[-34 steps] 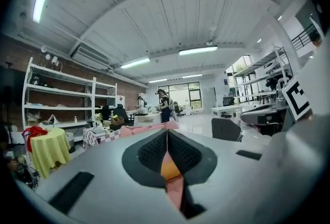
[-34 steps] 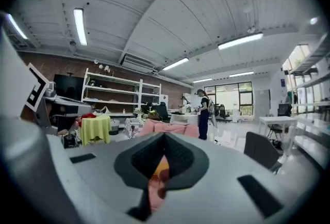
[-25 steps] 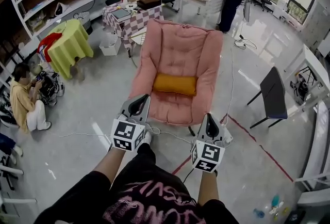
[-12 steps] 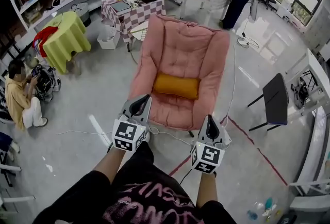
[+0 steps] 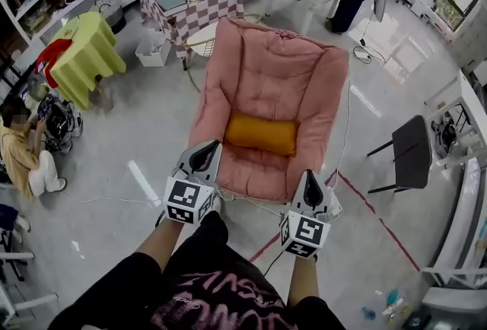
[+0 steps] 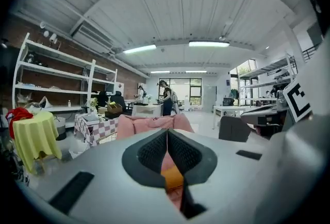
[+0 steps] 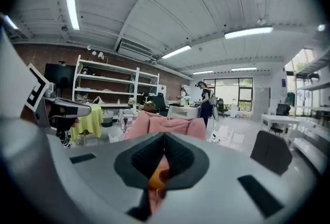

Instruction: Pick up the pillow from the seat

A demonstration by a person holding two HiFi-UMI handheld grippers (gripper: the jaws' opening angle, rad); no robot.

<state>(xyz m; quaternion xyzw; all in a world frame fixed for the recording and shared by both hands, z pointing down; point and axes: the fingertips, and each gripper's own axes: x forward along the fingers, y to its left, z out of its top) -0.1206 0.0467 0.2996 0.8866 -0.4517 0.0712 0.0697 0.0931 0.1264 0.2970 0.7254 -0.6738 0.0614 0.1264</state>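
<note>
Both grippers have come nearer to the chair (image 5: pixel 268 70) than one second ago; in the head view it now looks larger and its front edge lies just ahead of the jaw tips. I judge this to be the approach step, and no grasp has begun. The left gripper (image 5: pixel 212 144) has its jaws pressed together with nothing between them, and the right gripper (image 5: pixel 310 173) is the same. The orange pillow (image 5: pixel 261 134) lies across the seat, at the foot of the backrest, ahead of both grippers and about midway between them. It is near but not touched. Each gripper view shows it straight ahead, beyond the closed jaws. They will probably need to open before they reach it.
</note>
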